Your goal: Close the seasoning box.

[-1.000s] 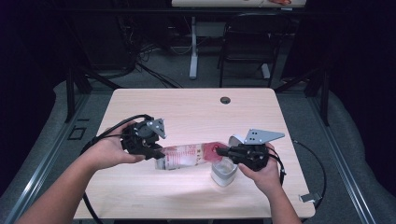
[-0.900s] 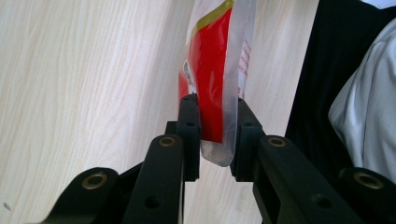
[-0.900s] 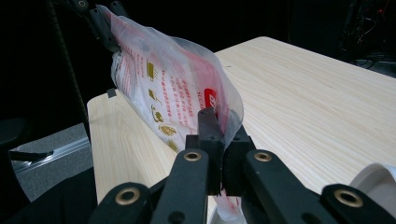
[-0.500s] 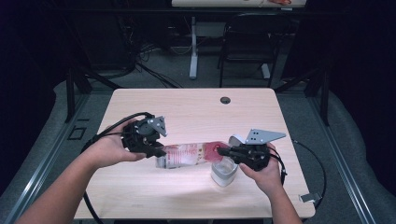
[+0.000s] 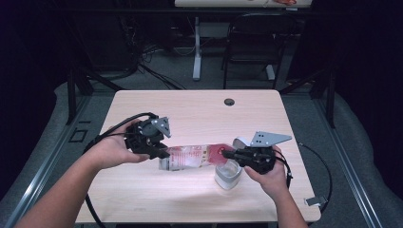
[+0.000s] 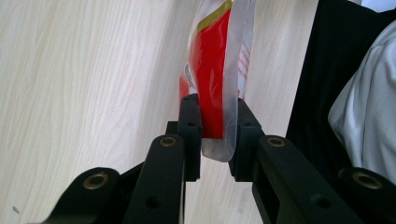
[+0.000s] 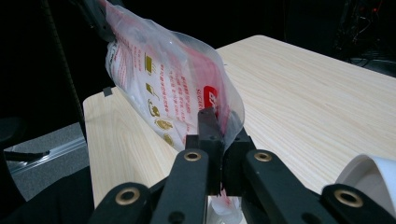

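Note:
A clear plastic bag (image 5: 195, 156) with red print and white grains inside hangs stretched level between both grippers, just above the wooden table (image 5: 190, 109). My left gripper (image 5: 164, 153) is shut on the bag's left end; in the left gripper view both pads (image 6: 191, 116) press the bag (image 6: 217, 70) at its sealed edge. My right gripper (image 5: 227, 153) is shut on the bag's red right end, and in the right gripper view the jaws (image 7: 219, 123) pinch the bag (image 7: 173, 88) tightly. A white open container (image 5: 228, 175) stands on the table under the right gripper, its rim (image 7: 373, 179) beside the jaws.
A round cable hole (image 5: 229, 101) sits near the table's far edge. A small metal clip (image 5: 311, 201) lies at the front right corner. Behind the table stand a dark chair (image 5: 252, 42) and a white desk leg (image 5: 197, 47). Cables trail off both grippers.

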The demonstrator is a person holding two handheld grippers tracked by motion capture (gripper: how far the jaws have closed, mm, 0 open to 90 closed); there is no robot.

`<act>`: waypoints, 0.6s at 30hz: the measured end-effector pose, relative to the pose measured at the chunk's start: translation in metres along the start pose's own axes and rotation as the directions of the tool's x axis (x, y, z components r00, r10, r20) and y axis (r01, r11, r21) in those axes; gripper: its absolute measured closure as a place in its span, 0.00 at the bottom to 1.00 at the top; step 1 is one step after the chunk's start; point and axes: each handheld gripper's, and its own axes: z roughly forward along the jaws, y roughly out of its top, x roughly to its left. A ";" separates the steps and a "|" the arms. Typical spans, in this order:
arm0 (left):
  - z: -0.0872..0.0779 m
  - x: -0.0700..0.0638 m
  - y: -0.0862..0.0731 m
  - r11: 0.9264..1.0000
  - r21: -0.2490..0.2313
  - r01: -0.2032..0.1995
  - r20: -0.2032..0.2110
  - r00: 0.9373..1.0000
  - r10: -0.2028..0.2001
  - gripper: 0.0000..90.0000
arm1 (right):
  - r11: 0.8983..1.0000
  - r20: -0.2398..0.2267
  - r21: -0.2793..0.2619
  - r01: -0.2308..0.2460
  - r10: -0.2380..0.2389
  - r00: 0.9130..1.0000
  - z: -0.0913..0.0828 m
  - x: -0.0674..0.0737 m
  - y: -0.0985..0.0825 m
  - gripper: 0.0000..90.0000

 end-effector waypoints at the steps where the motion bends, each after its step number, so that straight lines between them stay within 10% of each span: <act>1: 0.000 0.000 0.001 1.000 0.003 -0.001 -0.001 1.000 0.001 0.87 | 1.000 0.000 0.000 0.000 0.000 1.000 0.000 0.000 0.000 1.00; 18: -0.005 0.001 0.011 0.999 0.032 -0.028 -0.011 1.000 0.028 0.89 | 1.000 0.001 0.001 -0.017 0.017 1.000 -0.003 -0.001 -0.002 0.99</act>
